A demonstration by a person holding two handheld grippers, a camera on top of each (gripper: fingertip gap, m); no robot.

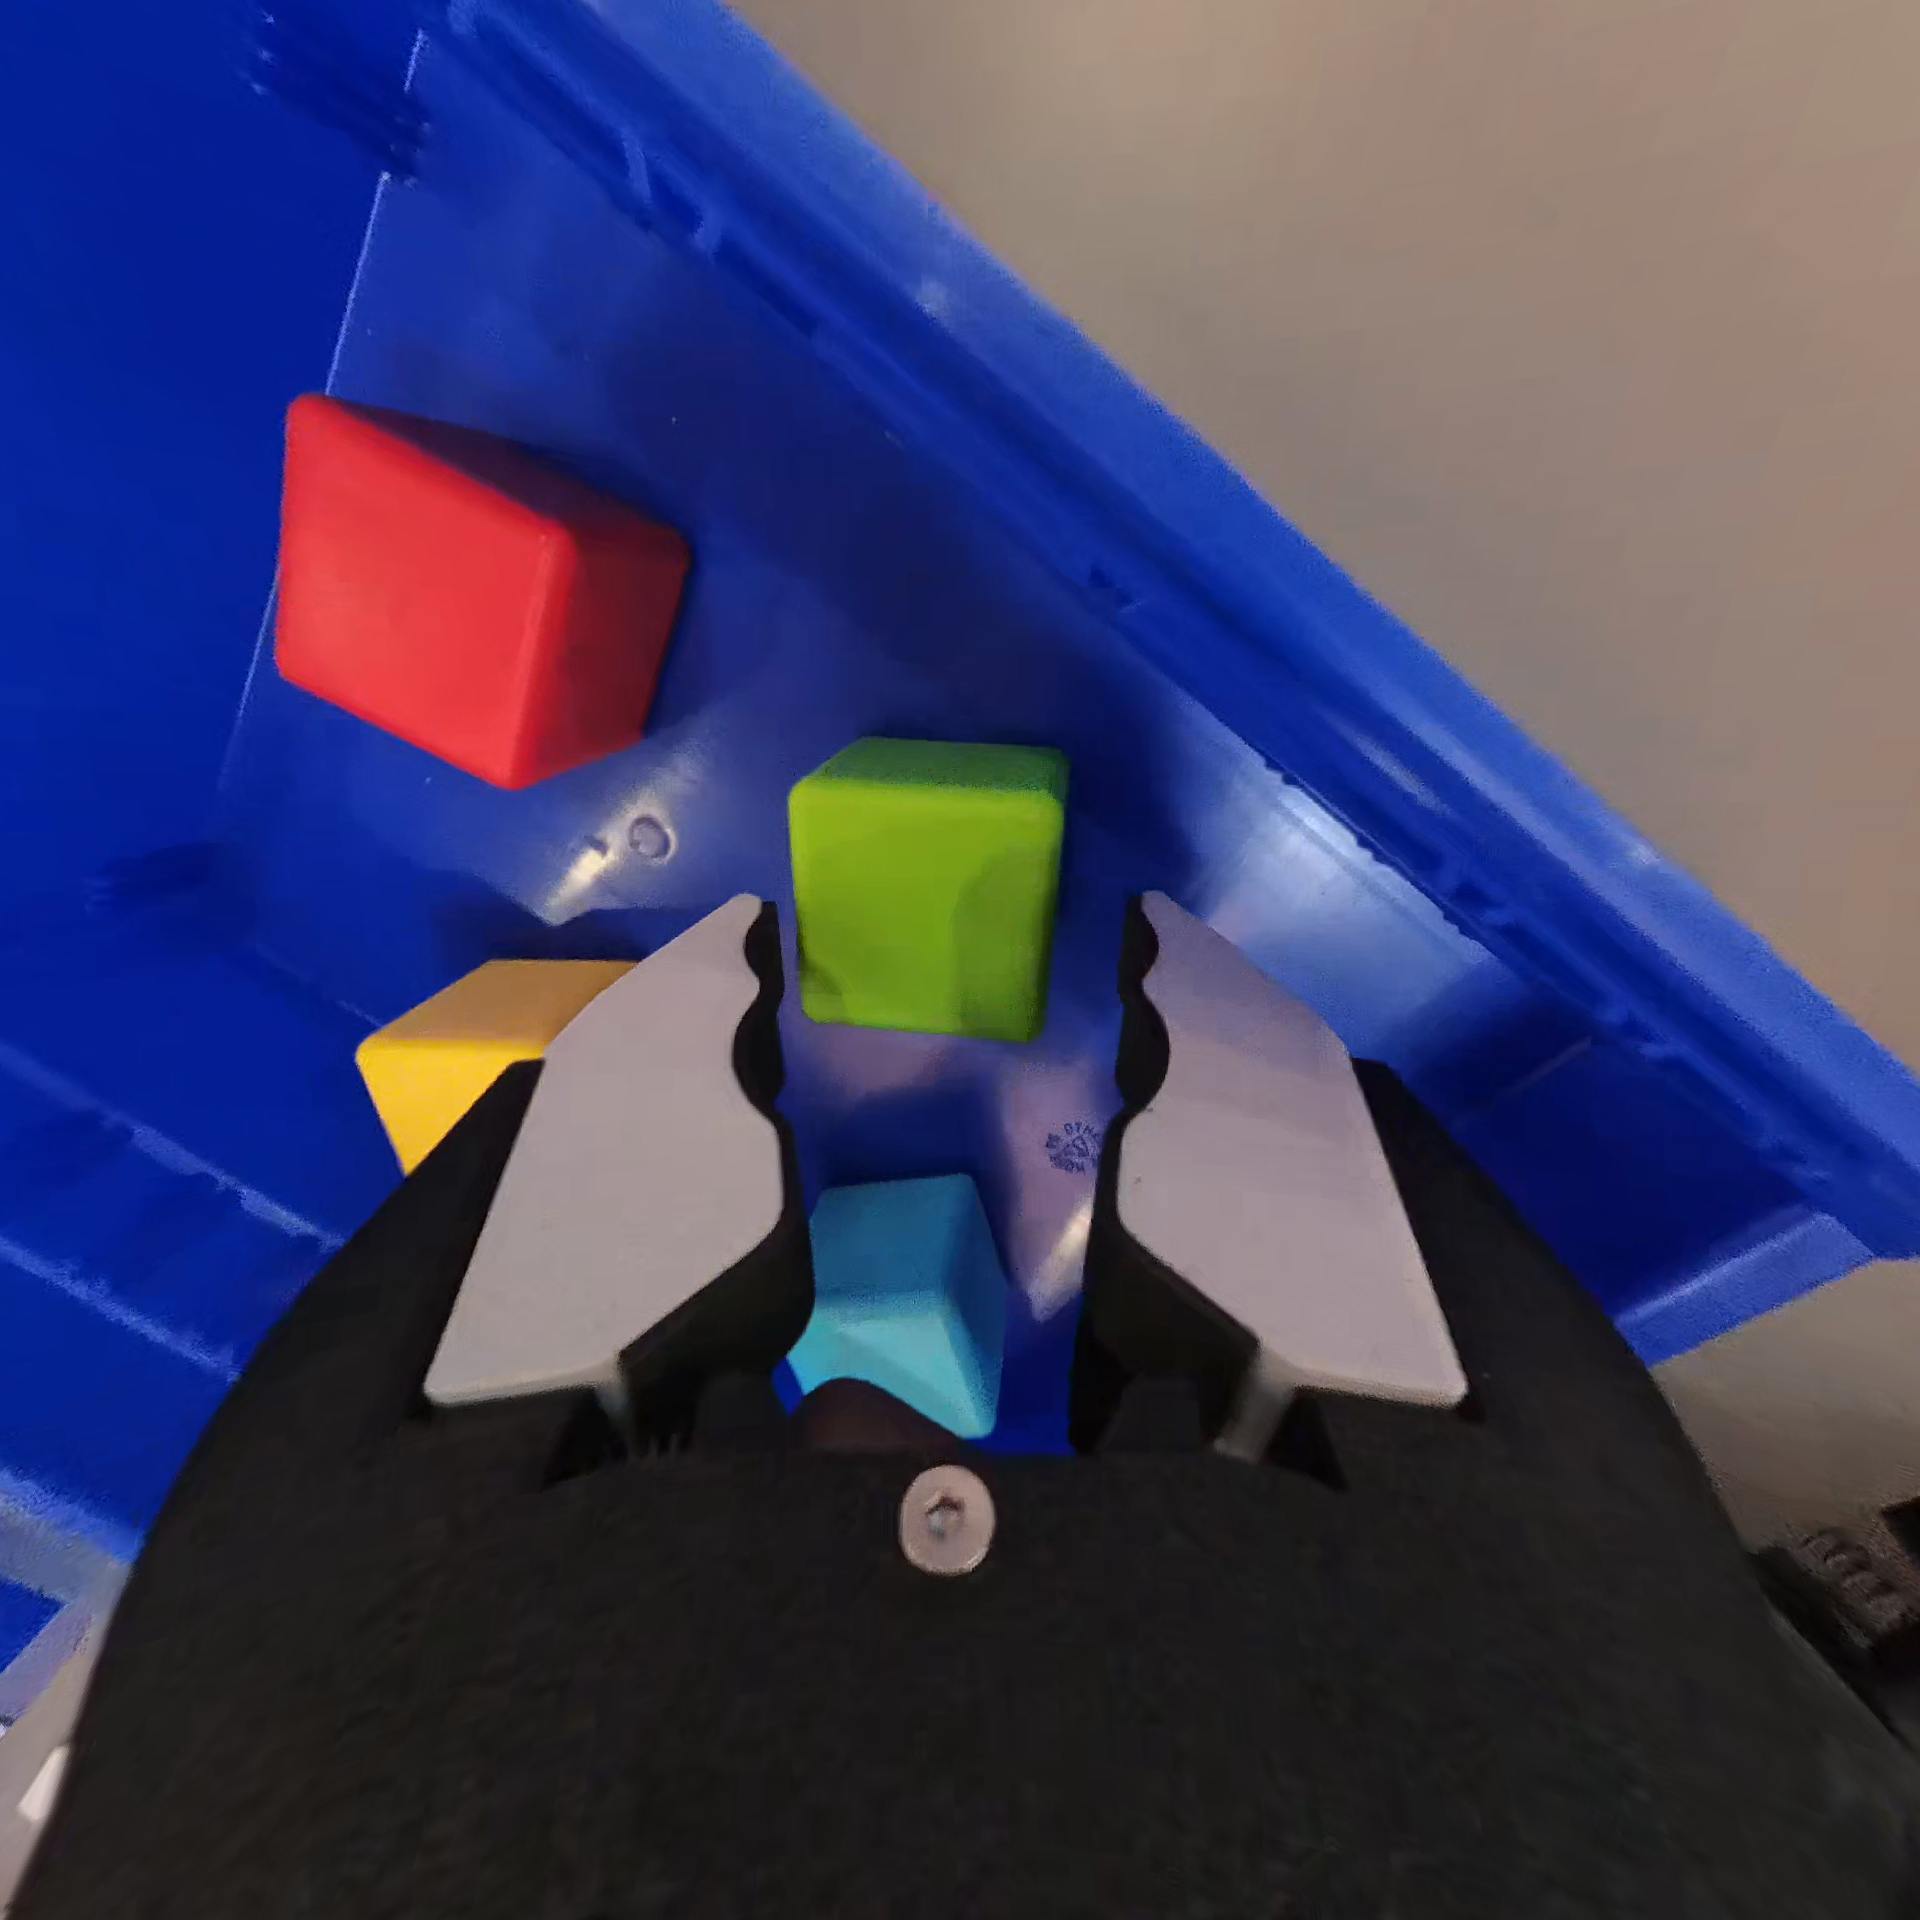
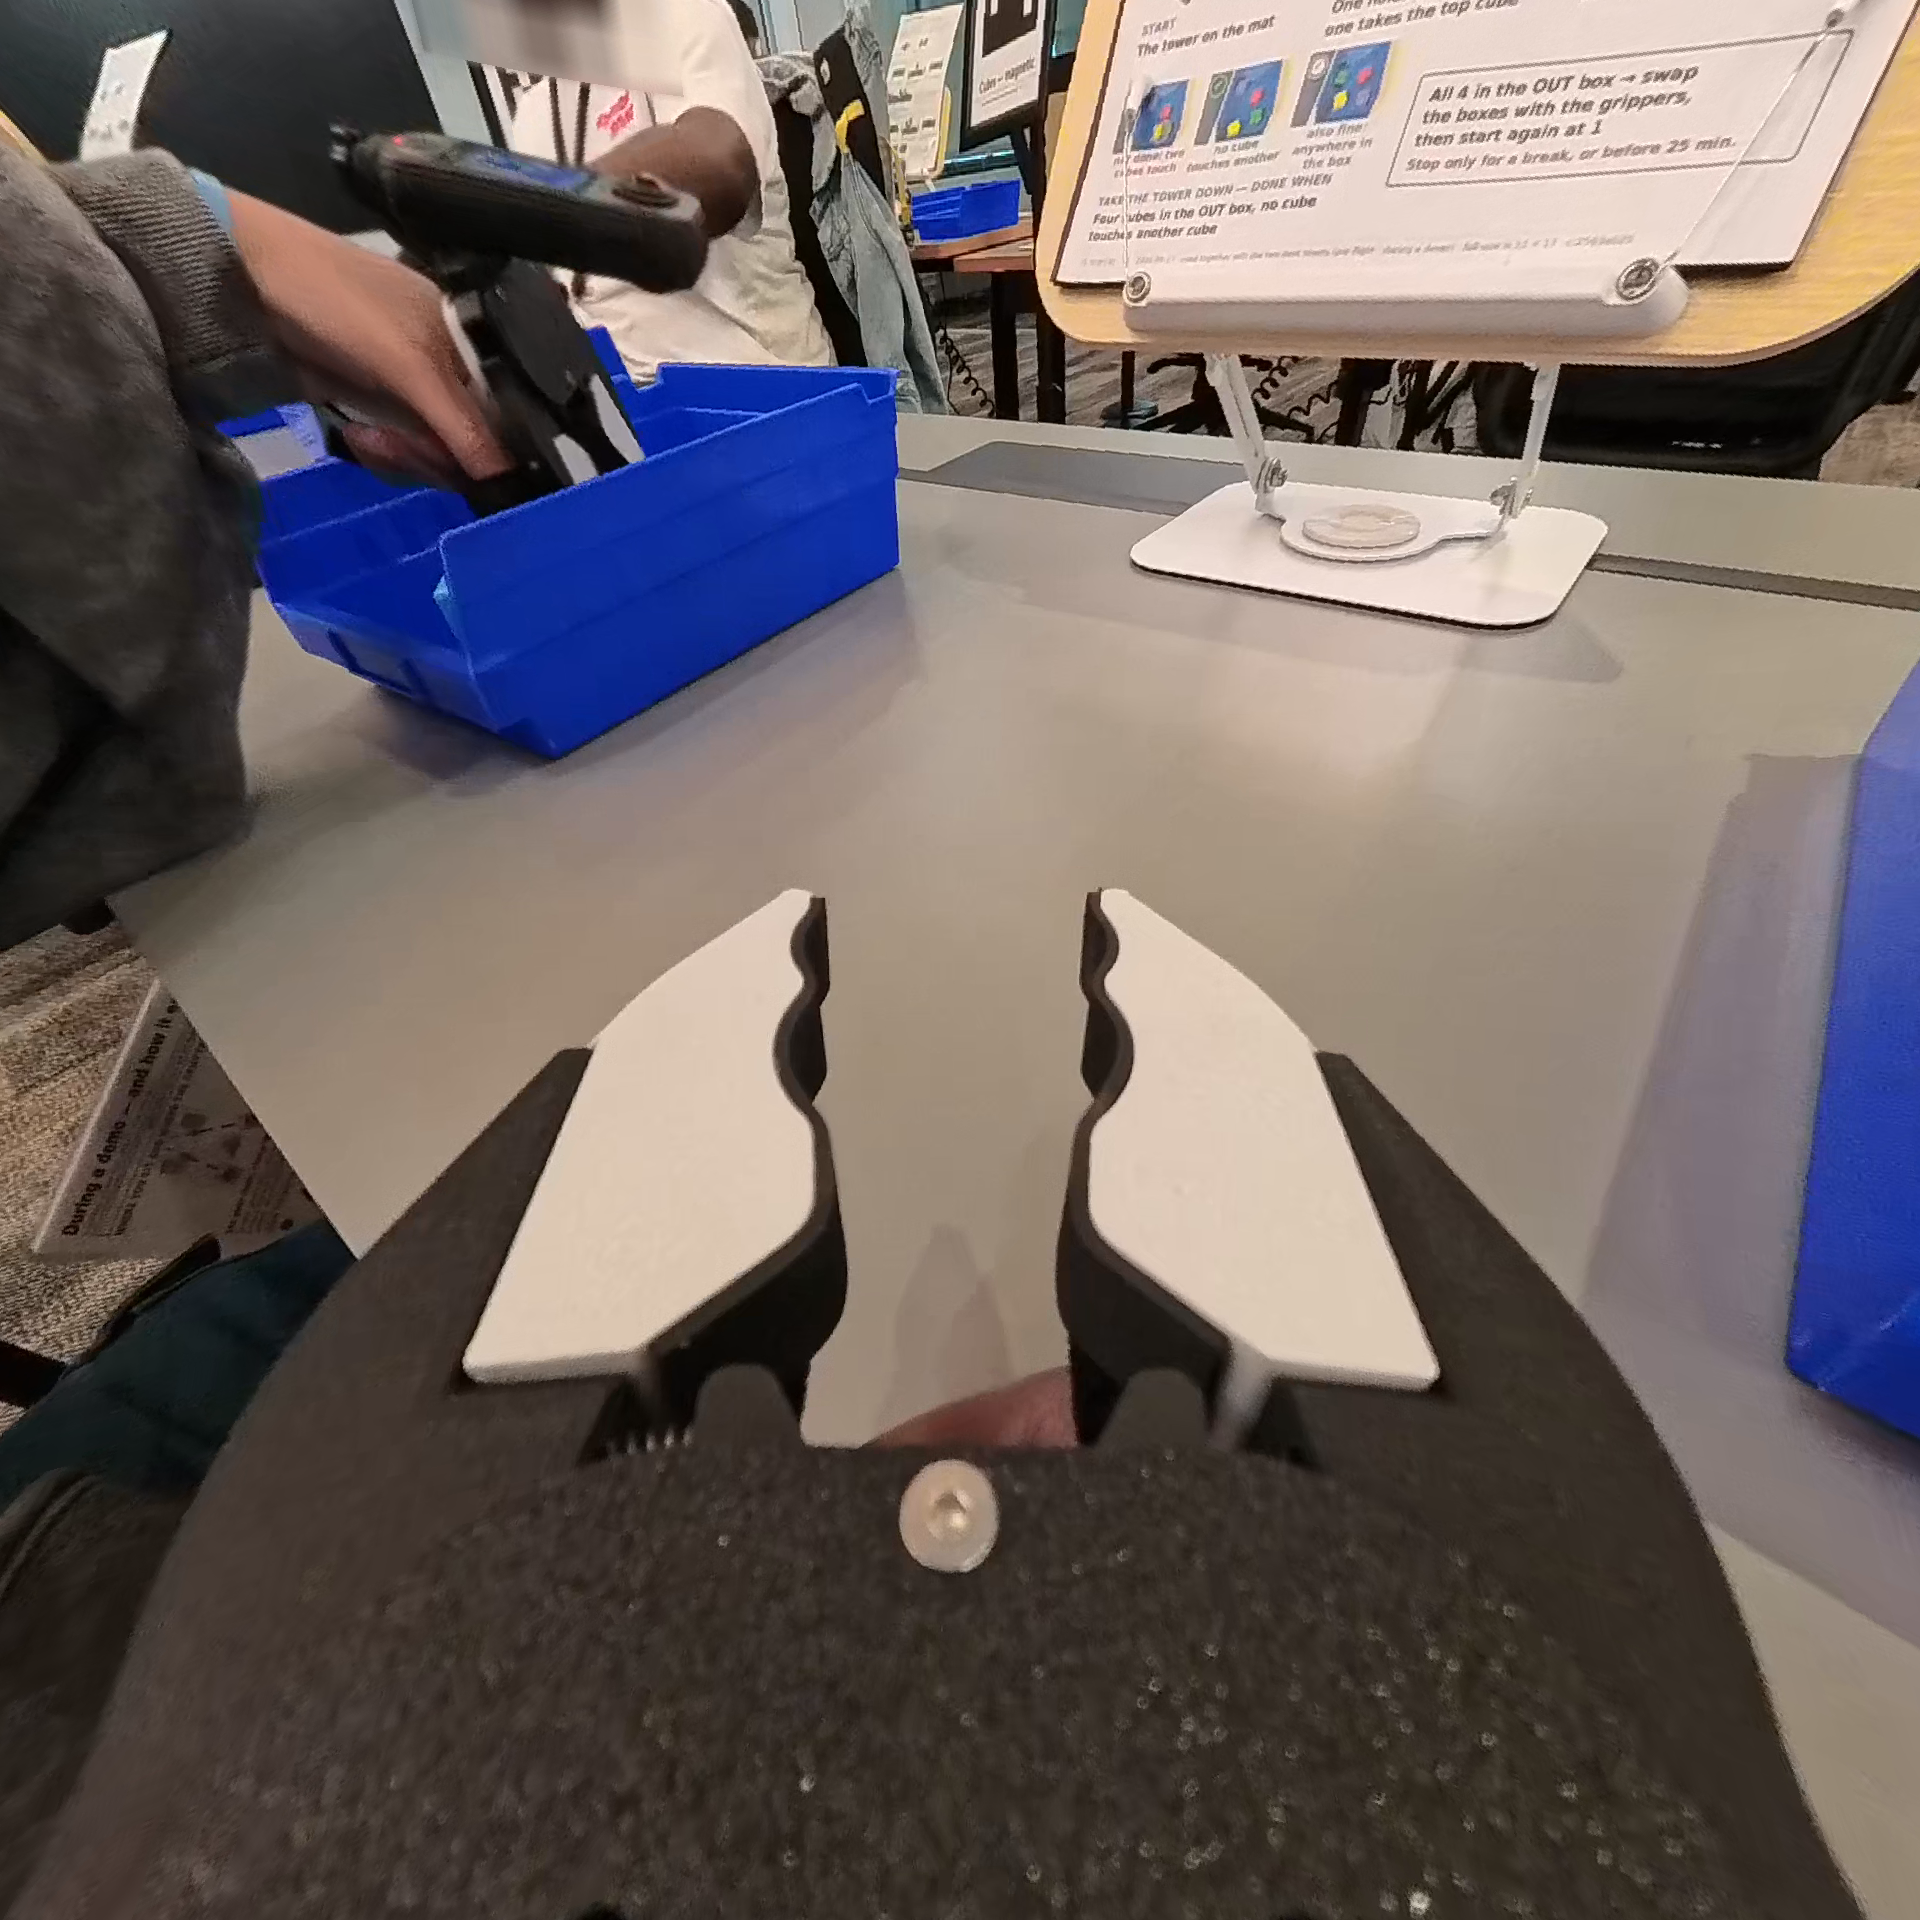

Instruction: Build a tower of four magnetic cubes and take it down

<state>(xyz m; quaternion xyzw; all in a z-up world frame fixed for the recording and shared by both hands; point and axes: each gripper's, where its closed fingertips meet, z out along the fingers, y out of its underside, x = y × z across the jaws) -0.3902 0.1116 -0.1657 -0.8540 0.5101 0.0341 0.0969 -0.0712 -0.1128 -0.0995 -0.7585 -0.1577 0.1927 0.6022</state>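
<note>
In the left wrist view, four cubes lie apart on the floor of a blue bin [image 1: 727, 312]: a red cube [image 1: 457, 592], a green cube [image 1: 925, 883], a yellow cube [image 1: 468, 1039] partly hidden by my left finger, and a light blue cube [image 1: 904, 1299] below the jaws. My left gripper [image 1: 945, 914] is open and empty, its tips on either side of the green cube's near part. My right gripper [image 2: 956, 914] is open and empty above the bare grey table [image 2: 1039, 748]. The left gripper [image 2: 551, 405] also shows in the right wrist view, reaching into the bin [image 2: 623, 582].
A second blue bin [image 2: 1860, 1091] stands at the table's right edge. A white stand [image 2: 1371, 540] holds an instruction sheet [image 2: 1455, 135] at the back. A person's hand [image 2: 364, 343] holds the left gripper. Other people and tables are behind.
</note>
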